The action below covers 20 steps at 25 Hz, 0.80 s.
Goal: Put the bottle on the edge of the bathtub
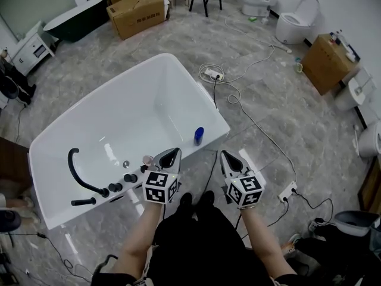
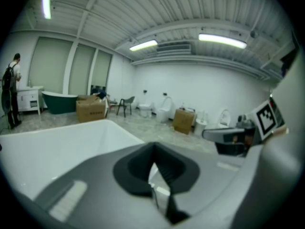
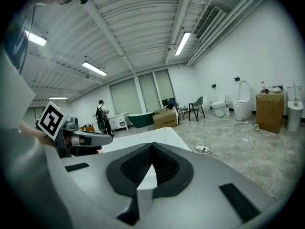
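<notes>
Glossy bathtub (image 1: 119,121); polished, perhaps stone floor (image 1: 309,124)

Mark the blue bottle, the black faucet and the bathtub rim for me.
blue bottle (image 1: 198,136): head view, middle of its body.
black faucet (image 1: 71,165): head view, on the curved spout.
bathtub (image 1: 196,91): head view, on the right-hand rim.

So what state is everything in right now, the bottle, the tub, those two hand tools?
Bathtub: no water visible inside.
Bottle: upright on its near rim.
Tap: nothing running.
Left gripper: fingers shut, empty.
Right gripper: fingers shut, empty.
</notes>
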Each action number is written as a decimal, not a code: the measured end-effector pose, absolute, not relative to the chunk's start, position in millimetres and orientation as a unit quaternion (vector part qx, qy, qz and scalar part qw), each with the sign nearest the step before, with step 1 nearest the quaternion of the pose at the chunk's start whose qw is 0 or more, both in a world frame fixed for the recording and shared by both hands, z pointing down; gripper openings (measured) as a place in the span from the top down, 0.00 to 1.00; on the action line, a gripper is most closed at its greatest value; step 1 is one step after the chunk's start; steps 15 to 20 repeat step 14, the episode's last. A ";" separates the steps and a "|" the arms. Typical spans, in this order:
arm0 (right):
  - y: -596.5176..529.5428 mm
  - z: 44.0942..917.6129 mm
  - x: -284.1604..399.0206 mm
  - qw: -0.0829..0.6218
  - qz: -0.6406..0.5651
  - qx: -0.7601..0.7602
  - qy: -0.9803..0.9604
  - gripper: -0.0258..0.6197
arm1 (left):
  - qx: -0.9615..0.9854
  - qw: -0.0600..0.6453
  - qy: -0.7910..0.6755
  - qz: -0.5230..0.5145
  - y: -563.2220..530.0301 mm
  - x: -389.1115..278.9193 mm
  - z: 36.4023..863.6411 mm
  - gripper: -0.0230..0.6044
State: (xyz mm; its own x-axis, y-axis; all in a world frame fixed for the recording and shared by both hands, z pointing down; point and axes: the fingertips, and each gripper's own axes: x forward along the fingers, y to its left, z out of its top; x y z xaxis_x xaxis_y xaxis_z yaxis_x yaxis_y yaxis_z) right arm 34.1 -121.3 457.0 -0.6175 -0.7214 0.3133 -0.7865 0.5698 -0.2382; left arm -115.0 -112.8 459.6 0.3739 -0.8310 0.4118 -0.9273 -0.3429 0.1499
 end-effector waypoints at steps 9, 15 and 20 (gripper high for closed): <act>-122.8 458.1 34.0 0.093 0.181 0.431 -0.879 0.96 | 0.809 0.186 -0.542 0.133 -116.3 -115.4 461.2 0.95; -124.8 458.2 32.1 0.095 0.179 0.431 -0.879 0.96 | 0.810 0.185 -0.541 0.131 -119.3 -116.5 460.6 0.95; -124.8 458.2 32.1 0.095 0.179 0.431 -0.879 0.96 | 0.810 0.185 -0.541 0.131 -119.3 -116.5 460.6 0.95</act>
